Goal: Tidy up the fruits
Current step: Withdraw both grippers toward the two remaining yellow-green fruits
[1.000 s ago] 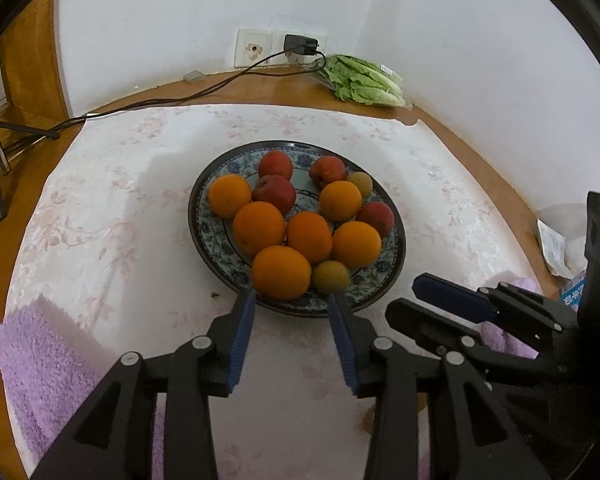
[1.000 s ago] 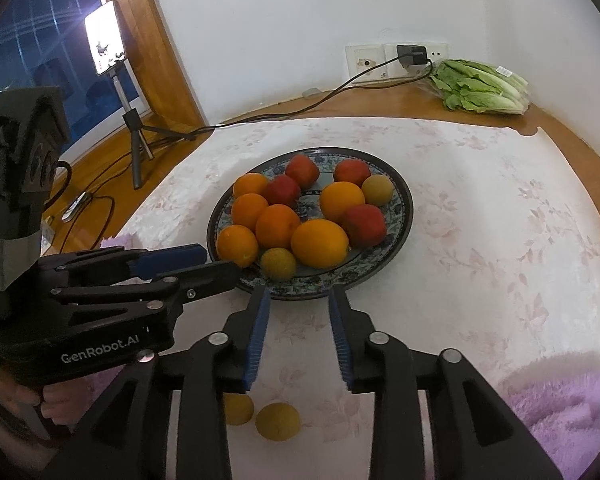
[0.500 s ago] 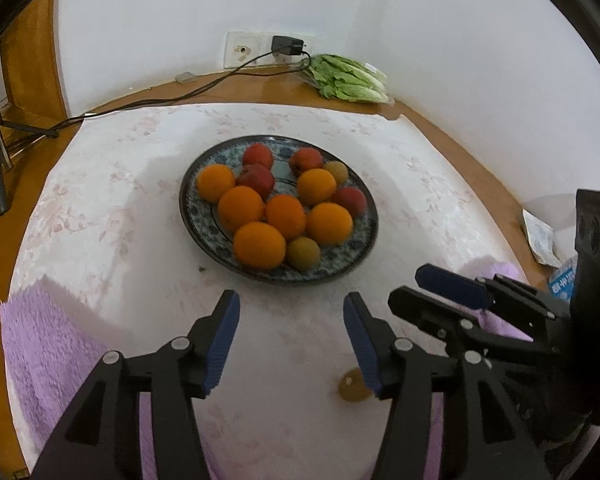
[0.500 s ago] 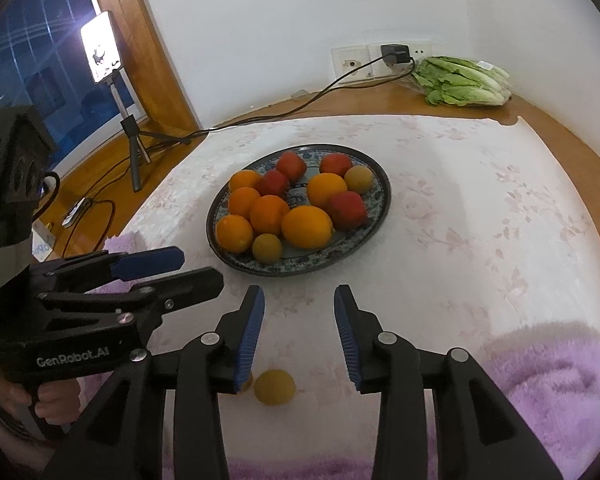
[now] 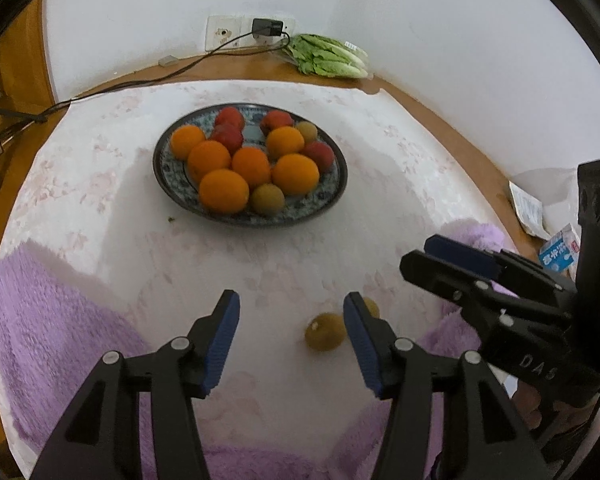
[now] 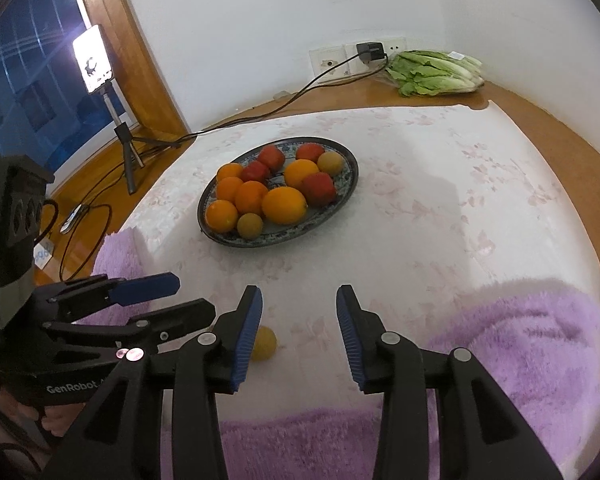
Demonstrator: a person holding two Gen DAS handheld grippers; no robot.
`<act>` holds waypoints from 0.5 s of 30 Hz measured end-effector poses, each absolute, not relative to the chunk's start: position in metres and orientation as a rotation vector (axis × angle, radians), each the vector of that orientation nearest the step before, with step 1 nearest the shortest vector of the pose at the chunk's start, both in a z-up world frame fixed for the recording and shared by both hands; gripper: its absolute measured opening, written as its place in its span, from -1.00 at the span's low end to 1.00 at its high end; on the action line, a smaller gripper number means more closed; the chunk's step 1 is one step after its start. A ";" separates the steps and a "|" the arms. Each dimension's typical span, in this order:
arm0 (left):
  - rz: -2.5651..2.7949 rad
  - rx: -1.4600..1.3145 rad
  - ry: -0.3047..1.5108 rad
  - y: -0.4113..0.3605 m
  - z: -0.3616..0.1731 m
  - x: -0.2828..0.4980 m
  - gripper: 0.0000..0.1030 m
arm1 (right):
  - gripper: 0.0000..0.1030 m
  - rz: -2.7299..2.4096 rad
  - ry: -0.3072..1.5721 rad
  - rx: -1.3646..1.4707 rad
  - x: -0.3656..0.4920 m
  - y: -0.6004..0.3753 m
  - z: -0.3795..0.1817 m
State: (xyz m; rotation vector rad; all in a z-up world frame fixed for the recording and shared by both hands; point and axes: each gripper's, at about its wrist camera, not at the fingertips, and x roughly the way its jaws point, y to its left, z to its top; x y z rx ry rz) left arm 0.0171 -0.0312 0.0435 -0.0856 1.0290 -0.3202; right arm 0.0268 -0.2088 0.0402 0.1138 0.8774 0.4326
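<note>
A patterned plate (image 5: 336,196) (image 6: 352,184) in the middle of the white tablecloth holds several oranges (image 5: 223,191), red fruits (image 5: 319,154) and small yellow-green fruits (image 5: 267,199). Two small yellow-green fruits lie loose on the cloth near me. One loose fruit (image 5: 326,331) (image 6: 264,343) rests just inside my left gripper's right finger, untouched. The other loose fruit (image 5: 371,307) peeks from behind that finger. My left gripper (image 5: 291,308) is open and empty. My right gripper (image 6: 299,300) is open with bare cloth between its pads, and it also shows at the right of the left wrist view (image 5: 440,256).
A purple fluffy towel (image 5: 48,320) (image 6: 532,340) rings the near table edge. Bagged lettuce (image 5: 328,56) and a plugged-in cable (image 5: 148,80) lie by the far wall. A small milk carton (image 5: 558,254) sits at the right edge. A lamp on a tripod (image 6: 94,60) stands on the left floor.
Both grippers have drawn back from the plate toward the near table edge and their jaws have widened. The loose small fruits have come into view beside the fingers.
</note>
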 end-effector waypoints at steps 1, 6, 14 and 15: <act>-0.321 -0.086 1.033 -0.032 0.042 0.016 0.11 | -0.22 0.430 0.878 0.116 0.025 -0.210 0.040; -0.326 -0.078 1.050 -0.037 0.035 0.011 0.11 | -0.22 0.421 0.878 0.126 0.019 -0.216 0.039; -0.342 -0.065 1.059 -0.044 0.031 0.007 -0.10 | -0.22 0.413 0.879 0.142 0.016 -0.223 0.037; -0.348 -0.065 1.063 -0.045 0.029 0.007 -0.15 | -0.22 0.413 0.877 0.144 0.015 -0.224 0.037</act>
